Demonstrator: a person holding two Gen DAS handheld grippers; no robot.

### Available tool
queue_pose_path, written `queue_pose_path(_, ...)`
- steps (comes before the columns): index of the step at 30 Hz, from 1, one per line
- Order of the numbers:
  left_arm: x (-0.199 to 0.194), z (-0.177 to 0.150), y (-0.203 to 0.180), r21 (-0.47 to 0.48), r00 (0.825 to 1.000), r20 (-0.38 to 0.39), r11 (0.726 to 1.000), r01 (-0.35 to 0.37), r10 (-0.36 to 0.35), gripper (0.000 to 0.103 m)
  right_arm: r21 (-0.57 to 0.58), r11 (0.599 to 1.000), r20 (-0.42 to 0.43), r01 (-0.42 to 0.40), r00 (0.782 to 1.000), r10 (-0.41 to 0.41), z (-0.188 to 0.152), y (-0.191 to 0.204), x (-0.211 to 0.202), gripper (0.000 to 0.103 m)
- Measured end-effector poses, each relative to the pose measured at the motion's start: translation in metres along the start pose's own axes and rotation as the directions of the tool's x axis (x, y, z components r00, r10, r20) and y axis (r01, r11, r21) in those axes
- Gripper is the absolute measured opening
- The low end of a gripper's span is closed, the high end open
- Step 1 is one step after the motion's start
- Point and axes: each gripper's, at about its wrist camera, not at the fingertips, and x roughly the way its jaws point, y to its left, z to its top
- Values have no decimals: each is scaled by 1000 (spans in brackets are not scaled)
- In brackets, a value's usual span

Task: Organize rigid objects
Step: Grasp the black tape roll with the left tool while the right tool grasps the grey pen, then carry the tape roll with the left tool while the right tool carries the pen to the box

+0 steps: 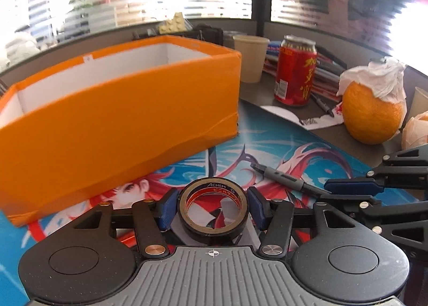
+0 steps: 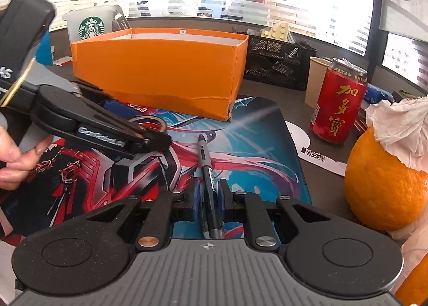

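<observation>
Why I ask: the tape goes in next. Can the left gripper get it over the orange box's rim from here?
Probably yes: the left gripper grips the tape roll, and the orange box stands open-topped just ahead.

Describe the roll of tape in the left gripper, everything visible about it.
The tape roll is a black ring with a tan cardboard core printed ACHEM. It lies nearly flat, tilted slightly, over the illustrated desk mat and before the orange box. The left gripper clamps it, a blue pad on each side. Its hollow centre shows the mat.
</observation>
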Motion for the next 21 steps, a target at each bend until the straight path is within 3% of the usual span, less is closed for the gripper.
queue_pose_path(5, -39, 9, 7, -18, 998, 62, 1000, 17, -16, 53, 116, 990, 2, -78, 997, 78, 4, -12, -5, 13)
queue_pose_path(11, -81, 28, 25, -61, 995, 101, 998, 24, -17, 53, 251, 947, 60, -200, 980, 191, 15, -24, -24, 12)
queue_pose_path(12, -88, 32, 31, -73, 994, 109, 997, 20, -12, 53, 265, 939, 72, -220, 975, 208, 18, -26, -27, 1)
queue_pose_path(15, -103, 44, 49, -111, 992, 122, 994, 7, 6, 53, 308, 906, 109, -290, 957, 269, 28, -31, -34, 1)
queue_pose_path(18, -112, 48, 64, -144, 990, 130, 989, -40, 59, 53, 261, 931, 94, -254, 967, 237, 36, -25, -35, 1)
queue_pose_path(21, -114, 43, 72, -174, 989, 130, 984, -42, 65, 53, 245, 940, 54, -236, 972, 230, 32, -17, -28, 5)
